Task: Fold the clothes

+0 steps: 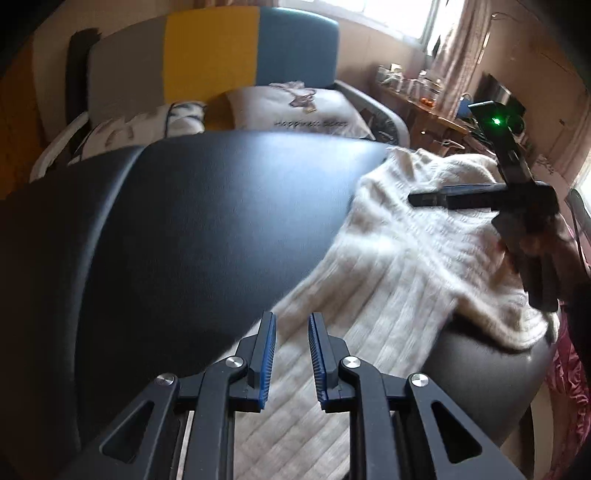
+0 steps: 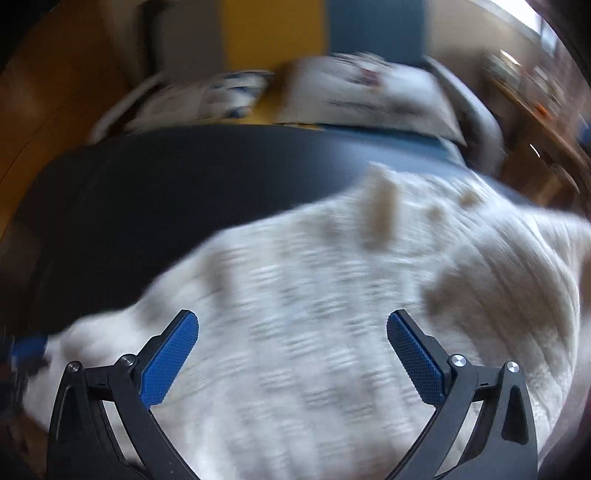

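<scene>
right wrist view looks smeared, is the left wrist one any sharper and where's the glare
Right wrist view: motion blur smears the cream sweater and the cushions behind; only the right gripper stays crisp. Left wrist view: mostly sharper, the sweater's edges slightly soft, window blown out, pale sheen on the black table. Both bend straight lines, fisheye.

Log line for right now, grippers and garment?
left gripper: open, empty | right gripper: open wide, empty | sweater: unfolded on dark table
</scene>
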The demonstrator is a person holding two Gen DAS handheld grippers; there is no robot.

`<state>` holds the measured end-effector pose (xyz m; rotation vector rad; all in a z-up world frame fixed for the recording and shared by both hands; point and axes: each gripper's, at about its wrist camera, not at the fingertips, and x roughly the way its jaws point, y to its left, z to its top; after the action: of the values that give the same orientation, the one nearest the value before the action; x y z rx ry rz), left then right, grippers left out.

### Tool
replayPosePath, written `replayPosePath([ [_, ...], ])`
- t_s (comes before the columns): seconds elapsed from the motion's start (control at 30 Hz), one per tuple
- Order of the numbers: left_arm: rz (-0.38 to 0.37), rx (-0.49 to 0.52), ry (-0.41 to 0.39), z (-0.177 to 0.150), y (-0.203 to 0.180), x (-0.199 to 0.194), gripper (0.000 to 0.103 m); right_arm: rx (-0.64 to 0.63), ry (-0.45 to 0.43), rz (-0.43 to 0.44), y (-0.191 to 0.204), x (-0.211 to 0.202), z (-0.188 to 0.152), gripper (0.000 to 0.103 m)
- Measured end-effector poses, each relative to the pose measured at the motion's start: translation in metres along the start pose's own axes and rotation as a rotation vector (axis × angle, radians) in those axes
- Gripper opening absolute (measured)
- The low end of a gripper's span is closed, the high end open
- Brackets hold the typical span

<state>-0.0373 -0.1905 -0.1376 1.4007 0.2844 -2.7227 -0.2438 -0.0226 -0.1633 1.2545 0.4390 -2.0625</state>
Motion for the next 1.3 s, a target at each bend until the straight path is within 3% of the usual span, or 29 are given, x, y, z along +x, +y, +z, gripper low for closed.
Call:
replayPosePath([
  [0.1, -0.006, 0.035, 0.008, 0.012, -0.007, 0.011, 0.019, -0.102, 0.032, -0.036, 0.024, 0.012, 0.007, 0.103],
  [0.17, 0.019, 0.038, 0.098, 0.01, -0.011, 0.033, 0.019, -0.107, 0.078, -0.065, 0.028, 0.029, 0.012, 0.103],
  [0.27, 0.026, 0.064, 0.069, -0.006, -0.016, 0.038, 0.019, 0.005, 0.117, -0.082, 0.016, 0.054, 0.016, 0.103],
  [0.5, 0.034, 0.009, 0.044, -0.009, -0.014, 0.037, 0.021, 0.161, 0.036, -0.143, 0.009, 0.06, 0.023, 0.103],
  [0.63, 0.022, -0.042, -0.012, -0.019, 0.001, -0.002, 0.021, 0.14, 0.048, -0.111, 0.017, 0.037, 0.011, 0.103],
  [0.73, 0.026, -0.075, -0.062, -0.037, 0.032, -0.045, 0.021, 0.077, 0.019, -0.033, 0.03, 0.005, -0.009, 0.103],
  [0.9, 0.072, -0.063, -0.045, -0.084, 0.079, -0.091, 0.021, 0.026, 0.046, 0.073, 0.045, -0.021, -0.052, 0.103],
  [1.03, 0.015, -0.045, 0.014, -0.118, 0.094, -0.099, 0.024, 0.084, 0.093, 0.044, 0.046, -0.01, -0.082, 0.103],
  [1.1, -0.005, -0.018, 0.033, -0.127, 0.097, -0.097, 0.027, 0.093, 0.07, 0.029, 0.048, -0.009, -0.088, 0.103],
  [1.3, -0.143, 0.047, 0.117, -0.138, 0.088, -0.078, 0.041, 0.088, 0.09, -0.032, 0.064, -0.006, -0.092, 0.103],
])
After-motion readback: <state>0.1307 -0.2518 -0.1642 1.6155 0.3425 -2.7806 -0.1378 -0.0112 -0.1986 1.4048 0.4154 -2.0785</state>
